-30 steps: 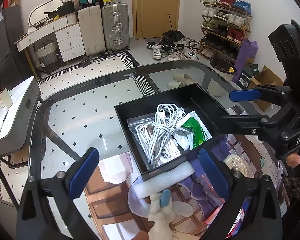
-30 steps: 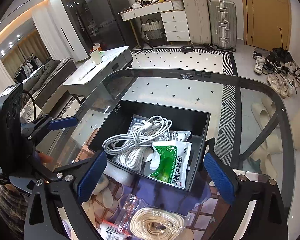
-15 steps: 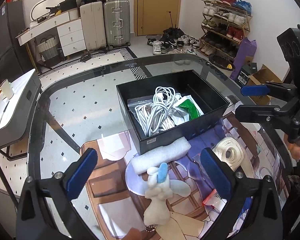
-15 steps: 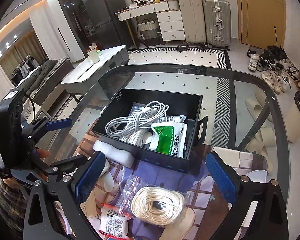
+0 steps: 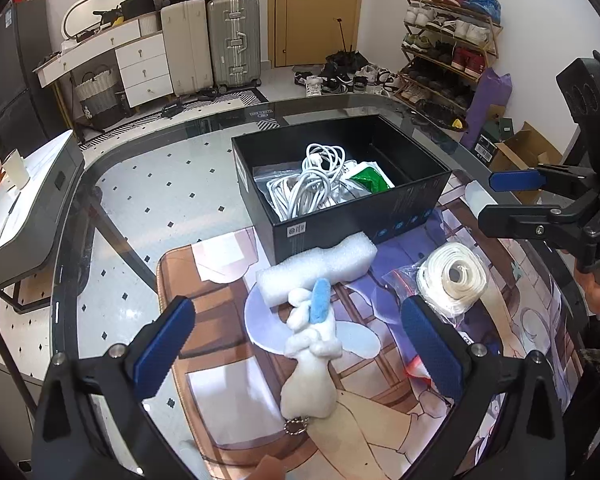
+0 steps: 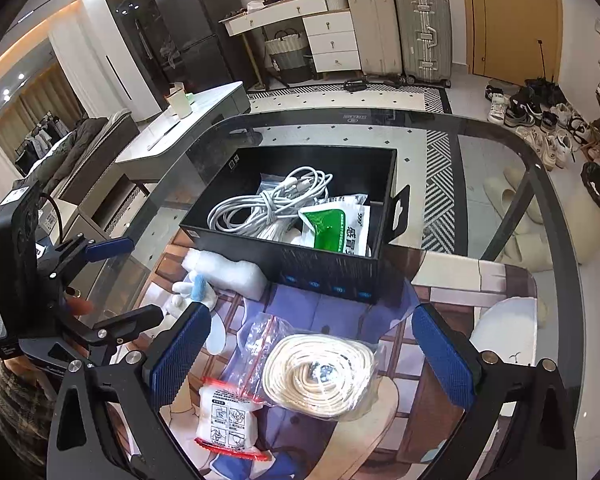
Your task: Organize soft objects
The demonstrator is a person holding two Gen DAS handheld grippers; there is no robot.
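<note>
- Four soft things lie on the picture mat (image 5: pixel 220 344) in front of the black box (image 5: pixel 340 224): a white plush toy (image 5: pixel 310 356), a white foam piece (image 5: pixel 320 270), a bagged coil of cream rope (image 6: pixel 320 376) and a small white packet with red edges (image 6: pixel 226 420).
- The plush toy has a blue bit on top and a small metal chain at its bottom end. Its top touches the foam piece.
- The foam piece lies right up against the front wall of the box.
- The rope coil sits in a clear bag, to the right of the toy, near the box but apart from it. The small packet lies just beside it.
- Inside the box are white cables (image 6: pixel 268 204), clear bags and a green and white packet (image 6: pixel 334 226).
- The left tool (image 5: pixel 296 344) hangs over the plush toy, fingers spread wide, holding nothing.
- The right tool (image 6: pixel 312 352) hangs over the rope coil, fingers spread wide too, holding nothing.
- The box and mat sit on a glass counter (image 5: pixel 148 184).
- Behind the counter are suitcases (image 5: pixel 210 42), a brown door and a shoe rack (image 5: pixel 448 36).
</note>
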